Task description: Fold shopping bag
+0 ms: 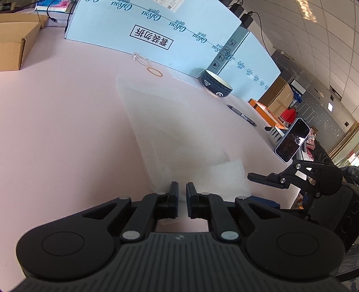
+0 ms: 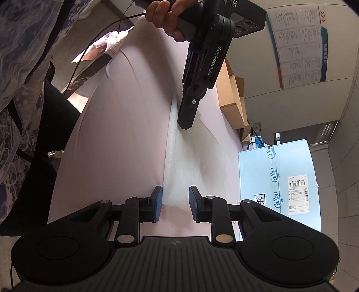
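Left wrist view, from the left: open cardboard box (image 1: 13, 45) at the far edge of the pink table (image 1: 56, 134); pale blue carton (image 1: 157, 29) standing behind; rubber band (image 1: 154, 71) lying flat before it. Shopping bag (image 1: 170, 125), translucent white, spread flat mid-table, its near corner reaching into the left gripper (image 1: 182, 195). Pads (image 1: 174, 193) drawn almost together, with a thin strip of bag apparently pinched between them. Further right, dark bowl (image 1: 216, 84) against the carton, pen (image 1: 242, 115) below it, and phone (image 1: 292, 140) propped upright. Right gripper (image 1: 262, 188) low at the table's edge, just beside the bag.

Right wrist view, from the left: patterned clothing (image 2: 22, 56), then bare table (image 2: 112, 134). Hand (image 2: 166, 18) at top holding the left gripper (image 2: 185, 124), tip down on the shopping bag (image 2: 184, 161), with the material ridged up toward it. Right gripper (image 2: 176, 202) spread wide, the bag's near edge between the fingers, neither pad clearly touching it. Cardboard box (image 2: 233, 101) and carton (image 2: 280, 179) at right.
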The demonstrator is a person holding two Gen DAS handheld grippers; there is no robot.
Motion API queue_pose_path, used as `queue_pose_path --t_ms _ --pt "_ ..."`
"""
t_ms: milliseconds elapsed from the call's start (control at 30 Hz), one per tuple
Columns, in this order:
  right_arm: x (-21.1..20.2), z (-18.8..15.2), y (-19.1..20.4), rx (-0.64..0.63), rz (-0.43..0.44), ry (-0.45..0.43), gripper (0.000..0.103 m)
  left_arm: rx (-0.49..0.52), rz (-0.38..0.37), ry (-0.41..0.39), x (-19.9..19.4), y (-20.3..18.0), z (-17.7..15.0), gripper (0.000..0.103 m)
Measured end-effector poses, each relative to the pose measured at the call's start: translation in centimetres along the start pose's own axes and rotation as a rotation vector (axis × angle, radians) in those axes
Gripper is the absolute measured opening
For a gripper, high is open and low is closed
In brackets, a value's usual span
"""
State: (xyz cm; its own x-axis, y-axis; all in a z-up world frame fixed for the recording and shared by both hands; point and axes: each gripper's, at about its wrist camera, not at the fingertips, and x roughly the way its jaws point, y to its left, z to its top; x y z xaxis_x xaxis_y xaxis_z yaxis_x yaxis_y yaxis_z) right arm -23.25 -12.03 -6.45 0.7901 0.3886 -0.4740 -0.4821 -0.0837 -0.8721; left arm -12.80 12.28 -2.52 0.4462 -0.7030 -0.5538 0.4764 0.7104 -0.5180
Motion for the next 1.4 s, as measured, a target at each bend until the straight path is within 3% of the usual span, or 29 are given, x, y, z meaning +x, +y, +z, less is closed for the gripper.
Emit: queue_pose_path --t_ms 167,267,367,400,433,733,900,967,1067,1133,1267,1400 --pt "0.8 0.1 0.2 -0.010 0.021 0.010 0.005 0.059 0.035 -0.019 -0.3 -1.0 -0.2 0.008" --pt "0.8 -0.1 -0.7 0.076 0.054 0.002 0.003 0.215 0.069 -0.087 -1.8 -2.9 -0.3 0.012" --pt "1.1 -0.6 -3.2 0.251 0.146 -0.004 0.002 0.415 0.073 -0.131 -3.6 -5.1 -0.4 0.030" --pt "1.3 -0.8 -3.7 0.285 0.171 -0.007 0.002 0.485 0.089 -0.124 -3.7 -5.8 -0.6 0.044" --pt "1.5 -1.0 -4.4 0.323 0.203 -0.012 0.002 0.556 0.107 -0.115 -3.7 -6.5 -0.8 0.051" --pt "2.8 -3.1 -7.6 0.603 0.365 -0.057 0.002 0.826 0.172 0.000 -0.7 -7.9 -2.0 0.050" --pt "2.9 -4.0 -8.1 0.688 0.409 -0.091 0.002 0.888 0.165 -0.024 0.3 -8.2 -2.1 0.050" --pt "2.8 -4.1 -8.1 0.693 0.415 -0.100 0.002 0.904 0.162 -0.013 0.8 -8.1 -2.1 0.045" --pt "3.0 -4.7 -8.5 0.760 0.449 -0.115 0.002 0.921 0.185 0.021 1.5 -7.7 -2.3 0.027" --pt "3.2 -5.2 -8.9 0.818 0.479 -0.126 0.002 0.885 0.175 0.041 1.5 -7.1 -2.3 0.004" --pt "3.5 -6.3 -9.6 0.935 0.537 -0.148 0.003 0.809 0.146 0.062 1.0 -6.5 -1.8 0.001" --pt "3.7 -7.4 -10.3 1.073 0.612 -0.166 0.003 0.646 0.085 0.128 0.3 -5.5 -0.3 0.001"
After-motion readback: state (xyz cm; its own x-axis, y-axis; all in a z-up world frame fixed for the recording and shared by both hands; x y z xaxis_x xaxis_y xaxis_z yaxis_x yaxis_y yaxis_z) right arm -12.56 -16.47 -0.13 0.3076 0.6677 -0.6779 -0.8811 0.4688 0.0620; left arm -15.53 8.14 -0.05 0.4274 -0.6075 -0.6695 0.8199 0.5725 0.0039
